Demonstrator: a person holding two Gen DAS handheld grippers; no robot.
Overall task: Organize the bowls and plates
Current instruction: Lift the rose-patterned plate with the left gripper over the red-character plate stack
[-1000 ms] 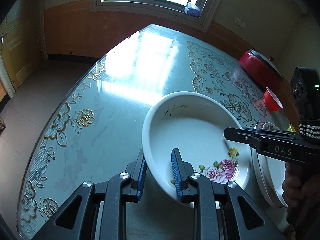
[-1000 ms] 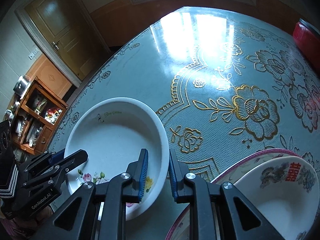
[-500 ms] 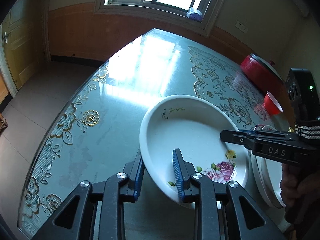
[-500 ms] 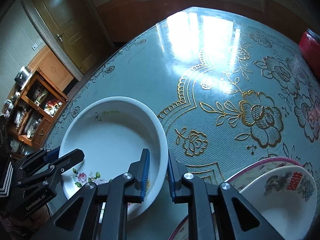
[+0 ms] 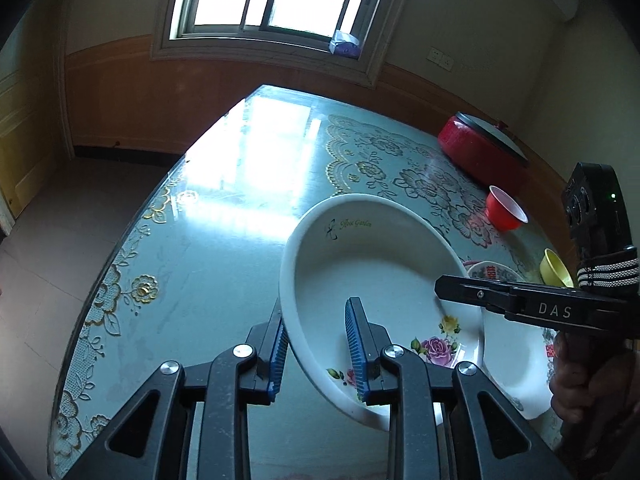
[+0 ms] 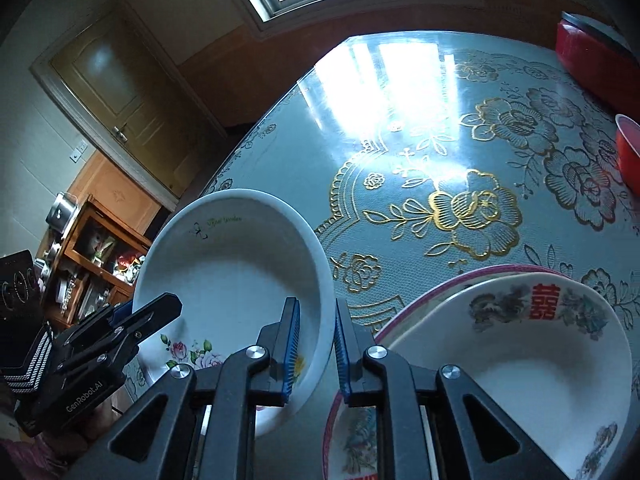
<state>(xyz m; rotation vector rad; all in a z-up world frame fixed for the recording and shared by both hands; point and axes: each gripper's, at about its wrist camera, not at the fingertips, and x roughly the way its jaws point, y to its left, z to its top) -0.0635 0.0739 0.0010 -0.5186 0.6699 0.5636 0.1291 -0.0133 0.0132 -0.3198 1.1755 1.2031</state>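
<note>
A deep white plate with rose print (image 5: 376,276) is lifted off the table and tilted. My left gripper (image 5: 316,332) is shut on its left rim. My right gripper (image 6: 316,332) is shut on its right rim; the plate also shows in the right wrist view (image 6: 236,264). The right gripper appears in the left wrist view (image 5: 472,294) over the plate's right side. Below on the right lies a pink-rimmed plate (image 6: 424,300) with a white bowl with a red character (image 6: 520,344) in it.
The table (image 5: 224,248) has a teal floral cover under glass. A red pot (image 5: 480,152), a red cup (image 5: 504,212) and a yellow cup (image 5: 554,272) stand at the far right. A wooden cabinet (image 6: 84,264) stands off to the left.
Both grippers have raised the white rose plate off the table and carried it toward the stacked dishes on the right. Their grip has not changed.
</note>
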